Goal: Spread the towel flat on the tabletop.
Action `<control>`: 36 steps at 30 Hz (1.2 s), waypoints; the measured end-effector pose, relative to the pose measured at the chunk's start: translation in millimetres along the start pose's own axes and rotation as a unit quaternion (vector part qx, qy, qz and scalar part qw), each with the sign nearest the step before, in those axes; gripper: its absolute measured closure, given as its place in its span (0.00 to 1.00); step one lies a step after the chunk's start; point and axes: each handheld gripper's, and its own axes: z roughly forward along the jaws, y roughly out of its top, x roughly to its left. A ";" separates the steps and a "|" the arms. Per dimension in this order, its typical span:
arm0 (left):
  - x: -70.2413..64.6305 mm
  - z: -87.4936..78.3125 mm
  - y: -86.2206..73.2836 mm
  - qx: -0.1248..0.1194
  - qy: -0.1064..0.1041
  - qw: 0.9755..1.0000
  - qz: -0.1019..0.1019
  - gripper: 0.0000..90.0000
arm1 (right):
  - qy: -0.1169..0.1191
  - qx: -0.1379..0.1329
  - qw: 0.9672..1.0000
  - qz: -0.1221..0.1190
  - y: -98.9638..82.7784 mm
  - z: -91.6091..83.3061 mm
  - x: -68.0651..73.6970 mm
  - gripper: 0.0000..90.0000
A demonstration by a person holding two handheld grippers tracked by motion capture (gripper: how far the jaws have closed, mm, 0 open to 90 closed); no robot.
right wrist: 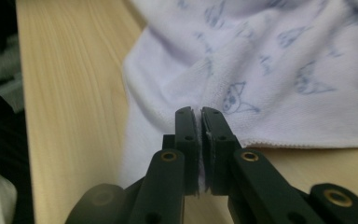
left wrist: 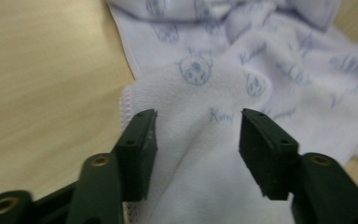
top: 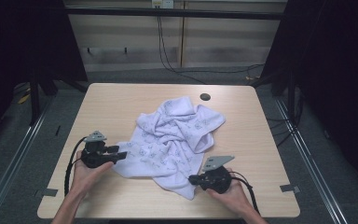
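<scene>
Cloth (top: 175, 140) lies crumpled mid-desk (top: 121, 100), white with a blue print. At its left edge, the left tool (top: 121, 152) stands spread, a raised fold between the pads without being pressed. At the near right corner, the right tool (top: 192, 178) is pressed together, pinching the hem. The work looks to be at the grasping step: the left likely needs to close before both pull apart. Both hands rest low, palms cupping the tools, pointing inward.
</scene>
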 end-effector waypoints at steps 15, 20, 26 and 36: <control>-15.4 20.6 2.4 0.026 -0.015 0.999 0.025 0.90 | -0.049 -0.036 0.997 0.043 -20.2 -63.0 -27.4 0.95; -23.8 -17.7 14.5 -0.049 -0.060 0.997 0.016 0.92 | -0.056 -0.064 0.995 0.043 -10.7 -82.7 -28.8 0.95; -53.7 -78.9 30.6 -0.089 -0.074 0.992 0.044 0.92 | -0.059 -0.129 0.989 0.033 11.3 -134.8 -22.4 0.95; -77.4 -90.6 -28.2 -0.036 -0.107 0.992 0.048 0.65 | -0.035 -0.098 0.994 0.032 -27.7 -148.1 15.3 0.76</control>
